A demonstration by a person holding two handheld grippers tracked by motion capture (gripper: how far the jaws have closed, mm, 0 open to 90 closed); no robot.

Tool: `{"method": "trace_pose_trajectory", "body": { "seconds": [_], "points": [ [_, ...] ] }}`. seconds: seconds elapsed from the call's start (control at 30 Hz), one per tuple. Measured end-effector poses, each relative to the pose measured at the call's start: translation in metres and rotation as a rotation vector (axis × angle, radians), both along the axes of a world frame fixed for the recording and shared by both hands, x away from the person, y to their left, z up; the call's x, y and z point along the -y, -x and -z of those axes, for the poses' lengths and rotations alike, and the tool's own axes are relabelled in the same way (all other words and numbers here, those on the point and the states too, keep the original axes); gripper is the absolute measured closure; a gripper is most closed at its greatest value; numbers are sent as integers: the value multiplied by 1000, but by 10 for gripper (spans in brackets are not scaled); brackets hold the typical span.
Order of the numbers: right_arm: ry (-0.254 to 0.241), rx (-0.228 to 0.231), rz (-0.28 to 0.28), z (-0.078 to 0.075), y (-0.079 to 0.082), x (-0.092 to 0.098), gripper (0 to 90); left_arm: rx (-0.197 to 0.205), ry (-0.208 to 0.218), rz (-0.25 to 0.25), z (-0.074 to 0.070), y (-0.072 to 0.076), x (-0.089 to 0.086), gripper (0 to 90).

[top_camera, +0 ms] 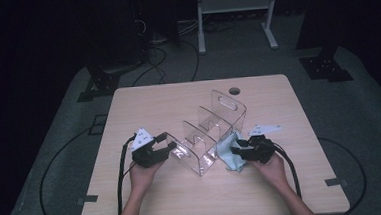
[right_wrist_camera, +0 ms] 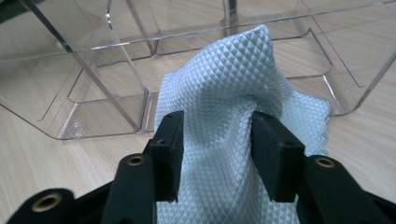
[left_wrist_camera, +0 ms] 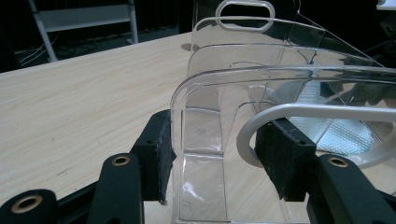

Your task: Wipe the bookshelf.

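Left gripper (left_wrist_camera: 212,158) clamps the clear rack's (left_wrist_camera: 243,88) end wall at lower centre, while right gripper (right_wrist_camera: 217,149) stands parted around the cloth (right_wrist_camera: 224,93), whose weave the high view blurs.

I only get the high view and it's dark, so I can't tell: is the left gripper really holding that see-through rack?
Observer: Yes. In the left gripper view, the left gripper has a pad pressed on each side of the rack's near end.
Operator: What's the cloth like up close?
Observer: The cloth has a tiny diamond pattern.
Operator: Is the right gripper squeezing it?
Observer: It doesn't look so. The right gripper is open, with the cloth bunched up between its pads.
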State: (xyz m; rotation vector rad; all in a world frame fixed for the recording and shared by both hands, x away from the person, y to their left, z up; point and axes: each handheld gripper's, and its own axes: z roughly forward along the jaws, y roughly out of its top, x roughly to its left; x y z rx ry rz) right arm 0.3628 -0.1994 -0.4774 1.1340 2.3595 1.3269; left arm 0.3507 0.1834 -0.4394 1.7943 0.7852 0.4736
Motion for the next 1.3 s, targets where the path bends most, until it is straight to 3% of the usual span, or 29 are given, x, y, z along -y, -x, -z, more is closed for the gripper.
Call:
{"method": "trace_pose_trajectory", "body": {
  "seconds": [0.1, 0.17, 0.23, 0.27, 0.3, 0.4, 0.53, 0.73, 0.8, 0.9, 1.0, 1.17, 1.23, 1.3],
  "points": [
    [34, 1, 26, 4, -6, -16, 520, 3, -6, 2, 0, 1, 0, 468],
    [65, 23, 61, 5, -7, -21, 631, 1, -3, -1, 0, 1, 0, 468],
    [63, 30, 67, 6, -6, -18, 734, -2, 3, 1, 0, 0, -1, 468],
    [63, 30, 67, 6, -6, -18, 734, -2, 3, 1, 0, 0, -1, 468],
    [71, 20, 54, 8, -5, -11, 812, -2, 6, 1, 0, 0, -1, 468],
    [73, 19, 50, 10, -3, -7, 822, -1, 5, 2, 0, -1, -1, 468],
    [23, 75, 53, -9, 9, 5, 832, 0, 6, 4, 0, -1, -1, 469],
    [-12, 210, 68, -49, 17, 4, 836, 3, 2, 9, 0, 0, -1, 469],
    [-8, 205, 60, -50, 13, -2, 837, 2, -2, 9, 0, 0, -1, 469],
    [21, 208, 63, -39, 9, -9, 838, 0, 5, 9, 0, -1, -1, 470],
    [25, 171, 70, -23, 7, -10, 837, 4, 2, 14, 0, -1, -1, 470],
    [55, 72, 69, 6, -6, -9, 837, 5, -1, 15, 0, 0, -1, 470],
    [48, 74, 64, 2, -4, -6, 837, 2, 4, 14, 0, -1, -2, 470],
    [21, 117, 65, -10, 0, -3, 837, 0, 6, 14, 0, -2, -2, 470]
  ]
}}
